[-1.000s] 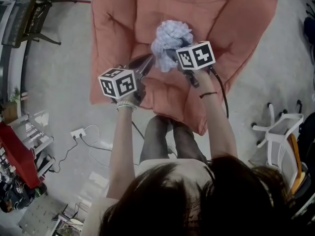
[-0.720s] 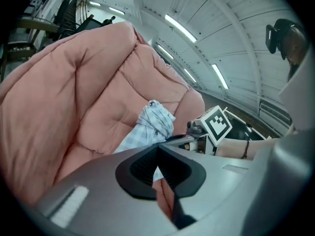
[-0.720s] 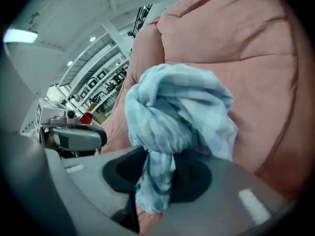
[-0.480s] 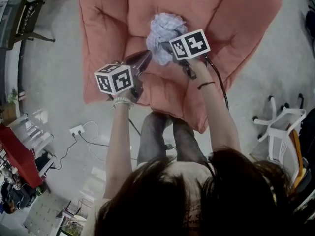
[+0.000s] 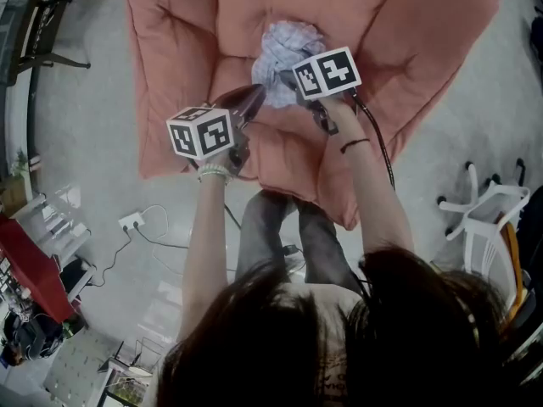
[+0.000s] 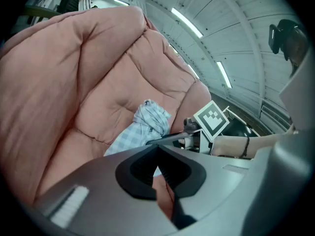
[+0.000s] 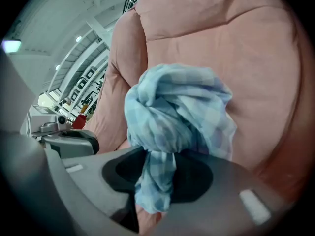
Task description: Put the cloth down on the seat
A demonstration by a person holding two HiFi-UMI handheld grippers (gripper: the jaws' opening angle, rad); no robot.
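Note:
A crumpled blue-and-white checked cloth point(image 5: 287, 45) sits bunched low against the pink padded seat point(image 5: 399, 32). My right gripper point(image 5: 288, 81) is shut on a hanging strand of the cloth point(image 7: 177, 112), which passes down between its jaws; those jaws have just been opening a little. In the right gripper view the bundle bulges above my right gripper point(image 7: 157, 173) in front of the seat point(image 7: 256, 58). My left gripper point(image 5: 257, 94) has its jaws closed together point(image 6: 157, 149), its tips at the cloth's point(image 6: 146, 123) lower edge. Whether it pinches that edge is hidden.
The seat cushion point(image 6: 88, 82) curves up on both sides of the cloth. On the grey floor lie a white power strip and cable point(image 5: 134, 225); a white cart point(image 5: 488, 219) stands at the right, a dark chair frame point(image 5: 47, 24) at upper left. The person's legs point(image 5: 280, 236) stand before the seat.
Both grippers have sunk toward the seat cushion, carrying the cloth lower. The cloth bundle now lies closer against the padding.

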